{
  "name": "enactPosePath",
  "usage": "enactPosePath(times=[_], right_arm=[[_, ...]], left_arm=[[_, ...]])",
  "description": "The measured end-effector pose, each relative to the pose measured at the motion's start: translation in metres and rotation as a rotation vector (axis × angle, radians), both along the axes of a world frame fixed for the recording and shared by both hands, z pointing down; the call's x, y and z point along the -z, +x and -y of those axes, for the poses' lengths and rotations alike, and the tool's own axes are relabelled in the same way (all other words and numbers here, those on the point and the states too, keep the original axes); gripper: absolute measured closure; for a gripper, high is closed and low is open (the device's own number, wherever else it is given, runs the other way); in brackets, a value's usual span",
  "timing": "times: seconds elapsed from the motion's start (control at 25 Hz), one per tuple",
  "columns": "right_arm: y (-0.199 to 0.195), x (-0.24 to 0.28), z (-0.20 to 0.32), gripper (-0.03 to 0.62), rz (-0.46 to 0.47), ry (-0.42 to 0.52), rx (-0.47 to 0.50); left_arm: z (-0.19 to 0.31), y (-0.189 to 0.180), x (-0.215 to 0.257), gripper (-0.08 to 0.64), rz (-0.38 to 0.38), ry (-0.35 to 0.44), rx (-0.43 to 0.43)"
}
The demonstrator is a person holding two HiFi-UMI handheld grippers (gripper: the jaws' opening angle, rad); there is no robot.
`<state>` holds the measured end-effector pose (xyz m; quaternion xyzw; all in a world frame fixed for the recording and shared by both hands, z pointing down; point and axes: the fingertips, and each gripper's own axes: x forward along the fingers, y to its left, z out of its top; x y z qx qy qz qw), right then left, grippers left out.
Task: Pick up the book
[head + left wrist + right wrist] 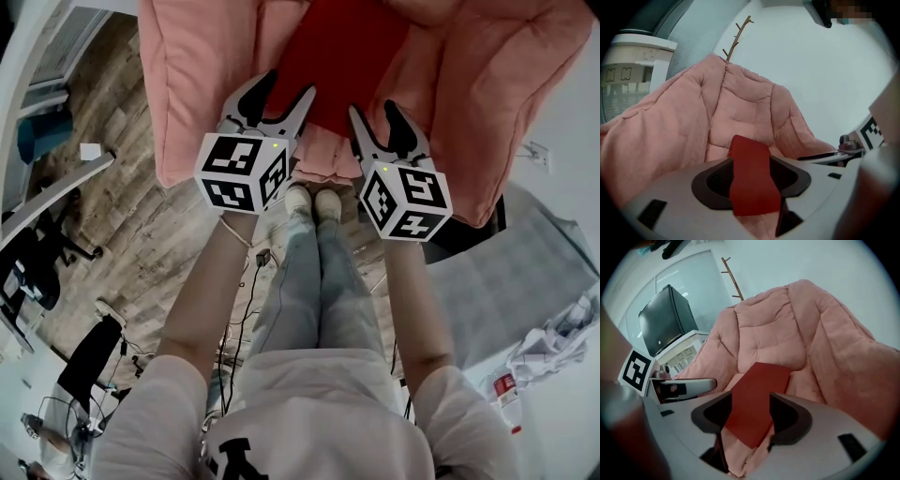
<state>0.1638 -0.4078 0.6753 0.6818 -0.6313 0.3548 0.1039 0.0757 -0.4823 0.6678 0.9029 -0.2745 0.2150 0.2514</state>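
A flat red book [342, 61] lies on the seat of a big pink padded chair [487, 103]. My left gripper [289, 86] hangs over the book's near left edge and my right gripper [372, 111] over its near right corner. Both are open. In the left gripper view the red book [752, 180] shows through the gap between the dark pads [715, 183], which do not press on it. In the right gripper view the book [757, 401] lies slanted beyond the open jaws, with pink cushion [773, 338] behind it. Whether either gripper touches the book I cannot tell.
The person's legs and pale shoes [314, 202] stand just before the chair's front edge. On the wooden floor are cables [253, 272], with an office chair [37, 272] at the left and a grey rug [525, 281] at the right. A dark screen [665, 319] and a wooden coat stand [736, 40] are behind.
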Motion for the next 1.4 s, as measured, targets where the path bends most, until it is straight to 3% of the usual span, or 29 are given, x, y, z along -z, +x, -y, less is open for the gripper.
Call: enactPosePath(times=[0.4, 0.8, 0.96, 1.12, 1.4], right_arm=[[0.010, -0.044, 0.000, 0.337, 0.012, -0.059, -0.017], [0.009, -0.077, 0.024, 0.290, 0.069, -0.126, 0.004], [0.010, -0.097, 0.021, 0.279, 0.118, -0.159, -0.013], [0.011, -0.108, 0.019, 0.268, 0.260, -0.131, -0.055], [-0.006, -0.108, 0.020, 0.267, 0.233, -0.131, 0.024]], left_arm=[[0.009, 0.001, -0.037, 0.331, 0.083, 0.004, -0.011], [0.022, 0.011, -0.066, 0.298, 0.150, -0.016, -0.044], [0.023, 0.013, -0.082, 0.277, 0.192, -0.054, -0.064], [0.020, 0.016, -0.097, 0.250, 0.237, -0.079, -0.093], [0.021, 0.016, -0.104, 0.225, 0.206, -0.132, -0.082]])
